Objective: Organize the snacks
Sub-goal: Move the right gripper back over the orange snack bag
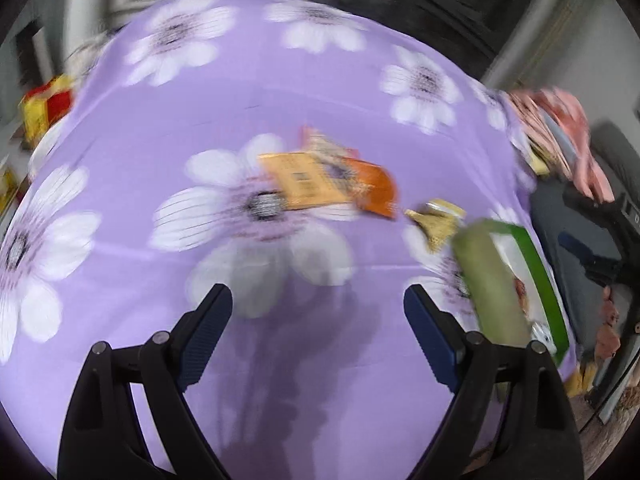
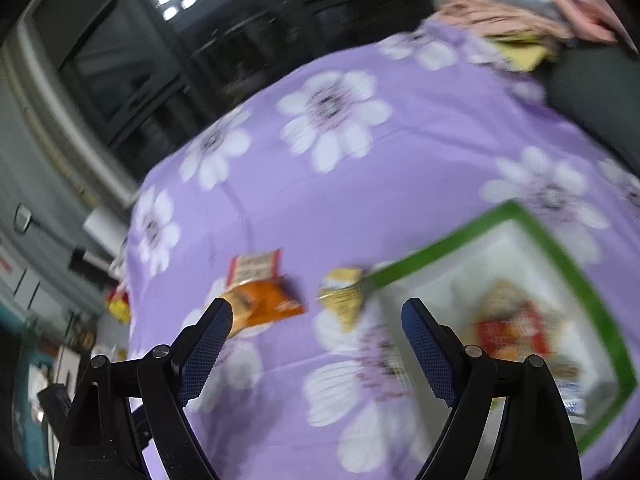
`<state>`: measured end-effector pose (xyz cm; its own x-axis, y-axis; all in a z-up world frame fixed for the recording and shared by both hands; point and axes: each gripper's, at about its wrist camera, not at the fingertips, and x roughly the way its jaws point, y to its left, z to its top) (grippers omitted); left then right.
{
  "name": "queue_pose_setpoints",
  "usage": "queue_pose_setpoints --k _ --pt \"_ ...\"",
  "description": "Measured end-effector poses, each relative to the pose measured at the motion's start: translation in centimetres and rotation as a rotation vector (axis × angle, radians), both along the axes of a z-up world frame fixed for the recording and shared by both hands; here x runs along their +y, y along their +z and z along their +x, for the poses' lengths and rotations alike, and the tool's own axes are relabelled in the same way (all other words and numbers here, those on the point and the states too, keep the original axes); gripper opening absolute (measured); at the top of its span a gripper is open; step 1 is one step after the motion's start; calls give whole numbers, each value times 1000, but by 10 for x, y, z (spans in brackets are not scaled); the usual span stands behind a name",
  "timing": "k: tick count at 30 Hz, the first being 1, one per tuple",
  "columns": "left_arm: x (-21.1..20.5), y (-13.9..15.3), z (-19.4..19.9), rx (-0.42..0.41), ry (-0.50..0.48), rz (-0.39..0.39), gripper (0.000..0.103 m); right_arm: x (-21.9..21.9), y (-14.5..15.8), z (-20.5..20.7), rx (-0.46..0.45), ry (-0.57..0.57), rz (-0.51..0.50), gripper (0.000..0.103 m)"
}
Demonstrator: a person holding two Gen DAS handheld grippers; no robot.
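Both views are smeared with motion blur, so fine detail is hard to read. The left gripper (image 1: 318, 300) hangs above the purple flowered cloth (image 1: 248, 92) with its jaws spread wide and nothing between them. The right gripper (image 2: 316, 316) is likewise spread wide and empty over the same cloth (image 2: 420, 168). Out on the cloth lie the loose snacks: an orange packet (image 1: 316, 184) partly overlapping a redder orange packet (image 1: 376, 192), and off to the side of them a small yellow packet (image 1: 434, 224). From the right wrist camera the orange packet (image 2: 264, 304) sits with a red-and-white packet (image 2: 254, 266) touching its far edge, and the yellow packet (image 2: 344, 292) lies just beside the corner of a green-rimmed white box (image 2: 520, 216). Inside that box sits what looks like a red and yellow packet (image 2: 512, 332), too blurred to tell more. In the left view the box (image 1: 532, 264) stands near the right finger, at the cloth's edge. A pink patterned bundle (image 1: 560, 120) rests at the far corner.
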<state>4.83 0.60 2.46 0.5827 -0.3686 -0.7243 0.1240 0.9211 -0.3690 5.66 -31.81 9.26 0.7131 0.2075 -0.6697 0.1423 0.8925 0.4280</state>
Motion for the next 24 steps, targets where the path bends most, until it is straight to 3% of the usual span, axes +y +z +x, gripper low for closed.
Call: queue_pose_setpoints --k 3,8,14,19,21,22,24 --pt "31 -13 0 44 73 -33 88 35 -15 31 96 46 -41 87" --pt "49 -21 -1 61 116 -15 88 97 -37 90 183 229 -132 87" --pt "62 -33 4 90 132 -9 88 145 -84 154 284 354 -354 87" --pt "68 -43 9 105 137 8 88 146 -121 182 364 319 -486 86" --pt "69 -46 11 110 136 8 88 143 -131 187 379 343 -458 73" --pt "69 -47 12 113 135 8 88 141 -135 187 387 356 -429 60" --pt "69 -49 14 118 136 7 88 137 -139 183 388 358 -382 54"
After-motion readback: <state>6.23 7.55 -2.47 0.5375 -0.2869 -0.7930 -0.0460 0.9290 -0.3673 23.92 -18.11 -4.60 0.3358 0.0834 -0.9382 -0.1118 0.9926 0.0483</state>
